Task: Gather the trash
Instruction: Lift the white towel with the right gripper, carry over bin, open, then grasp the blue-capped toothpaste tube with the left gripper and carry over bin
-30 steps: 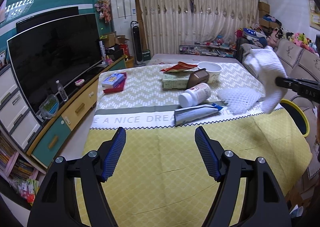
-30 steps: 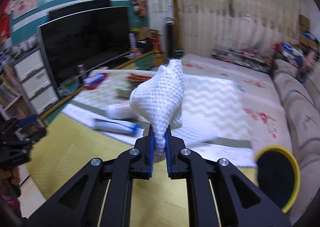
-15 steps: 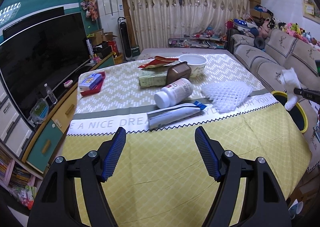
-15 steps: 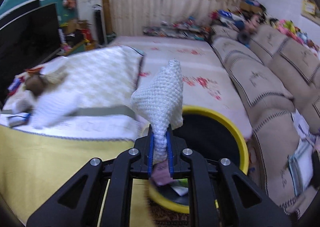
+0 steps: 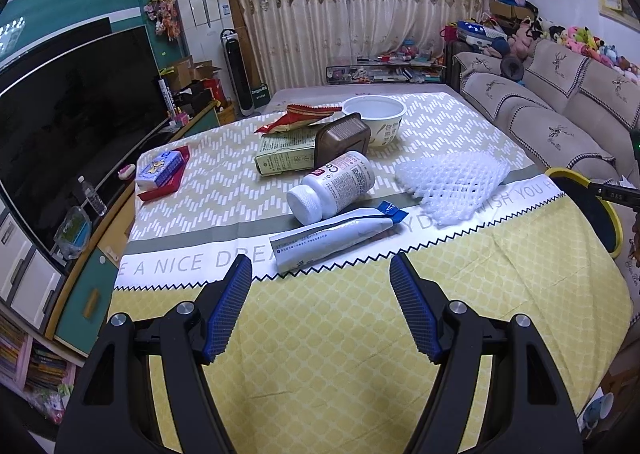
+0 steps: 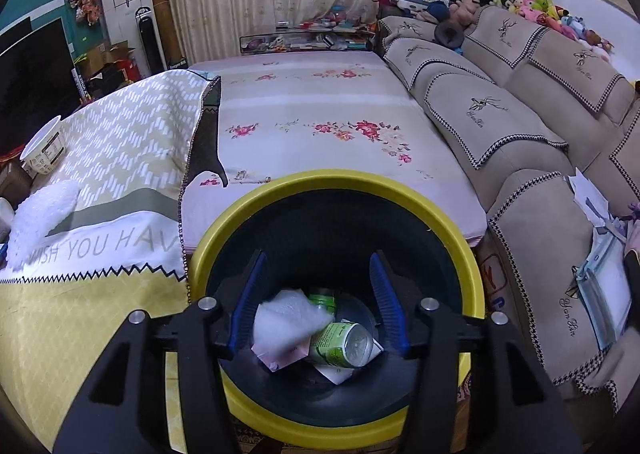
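Observation:
My right gripper [image 6: 316, 294] is open above the yellow-rimmed black trash bin [image 6: 344, 184]. A white foam net [image 6: 286, 314] lies inside the bin with a green can [image 6: 340, 342] and paper scraps. My left gripper [image 5: 320, 294] is open and empty over the yellow tablecloth [image 5: 340, 354]. Ahead of it lie a squeezed tube [image 5: 332, 238], a white pill bottle [image 5: 332, 186], another white foam net [image 5: 452, 182], a brown container [image 5: 342, 138], a green carton [image 5: 284, 156], a red snack wrapper [image 5: 300, 116] and a white bowl [image 5: 376, 116]. The bin rim [image 5: 580, 182] shows at the table's right edge.
A tissue pack on a red box [image 5: 160, 172] sits at the table's left. A TV [image 5: 68, 126] and cabinet stand to the left. A beige sofa [image 6: 520, 126] runs along the right, and a floral mat [image 6: 320, 126] lies beyond the bin.
My right gripper carried the foam net from the table over the bin, opened, and the net dropped into the bin. My left gripper stayed open and shifted its view slightly.

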Tool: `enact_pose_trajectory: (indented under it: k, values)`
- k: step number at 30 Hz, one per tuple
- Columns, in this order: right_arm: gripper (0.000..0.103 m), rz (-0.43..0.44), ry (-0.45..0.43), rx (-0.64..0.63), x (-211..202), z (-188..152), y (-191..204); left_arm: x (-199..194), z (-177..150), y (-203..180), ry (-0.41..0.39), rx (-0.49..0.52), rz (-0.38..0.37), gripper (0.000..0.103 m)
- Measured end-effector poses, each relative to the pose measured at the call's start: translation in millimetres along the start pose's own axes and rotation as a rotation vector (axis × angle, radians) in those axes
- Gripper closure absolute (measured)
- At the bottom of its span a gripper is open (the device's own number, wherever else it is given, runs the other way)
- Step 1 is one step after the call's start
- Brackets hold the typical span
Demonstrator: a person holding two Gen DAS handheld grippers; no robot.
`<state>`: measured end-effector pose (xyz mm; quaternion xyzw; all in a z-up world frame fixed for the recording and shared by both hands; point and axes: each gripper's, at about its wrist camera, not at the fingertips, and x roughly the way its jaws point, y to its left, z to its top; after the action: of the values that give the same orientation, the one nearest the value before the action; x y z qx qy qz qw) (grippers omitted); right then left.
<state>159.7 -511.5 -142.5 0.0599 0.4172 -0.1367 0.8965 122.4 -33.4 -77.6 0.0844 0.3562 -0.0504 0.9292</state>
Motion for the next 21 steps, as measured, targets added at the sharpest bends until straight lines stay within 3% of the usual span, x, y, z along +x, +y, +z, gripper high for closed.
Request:
enact_pose_trajectory:
  k: [10, 21]
  values:
    - [0.050, 0.037, -0.015, -0.036, -12.0, 1.9, 27.6, 40.7, 13.3, 15.9, 0.030, 0.061, -0.048, 0.032]
    - [0.050, 0.064, -0.016, -0.061, -16.8, 2.2, 42.8, 97.6, 19.0, 20.8, 0.115, 0.151, -0.162, 0.032]
